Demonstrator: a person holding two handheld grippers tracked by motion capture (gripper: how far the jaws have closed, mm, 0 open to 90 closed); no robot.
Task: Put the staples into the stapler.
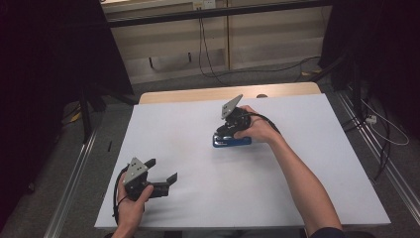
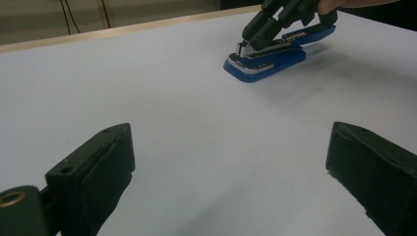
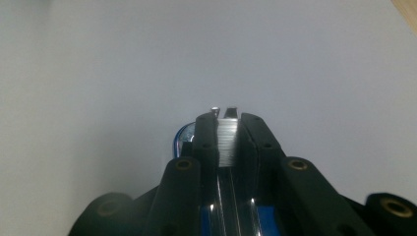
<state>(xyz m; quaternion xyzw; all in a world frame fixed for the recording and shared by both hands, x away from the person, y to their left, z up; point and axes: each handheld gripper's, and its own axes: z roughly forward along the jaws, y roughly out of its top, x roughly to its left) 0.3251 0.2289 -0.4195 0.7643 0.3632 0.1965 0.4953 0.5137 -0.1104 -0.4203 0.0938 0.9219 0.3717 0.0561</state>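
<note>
- The wide white-topped table (image 1: 297, 163) with a pale wooden strip along its far edge carries everything; its flat surface is bare apart from one item near its middle, slightly toward the far edge and the right side.
- The person's right forearm reaches in from the near right corner and runs diagonally toward the middle of the table, with the right hand (image 1: 258, 130) wrapped around a gripper.
- The person's left hand (image 1: 131, 201) sits at the near left corner of the table and holds the other gripper just above the surface.
- The left gripper (image 1: 161, 173), black with a grey three-cornered plate on top, points toward the middle of the table; its jaws stand wide apart with only bare tabletop between them, as the left gripper view shows, and it is well apart from the stapler.
- The right gripper (image 1: 229, 133), also black with a grey plate, tilts down onto the stapler; in the right gripper view its jaws stand close together, pressed against either side of the stapler's silver metal rail and the strip of staples in it.
- The blue plastic stapler (image 2: 275, 55) with silver metal parts lies flat on its base on the table, its front end pointing toward the left edge, its top arm raised a little at the back.
</note>
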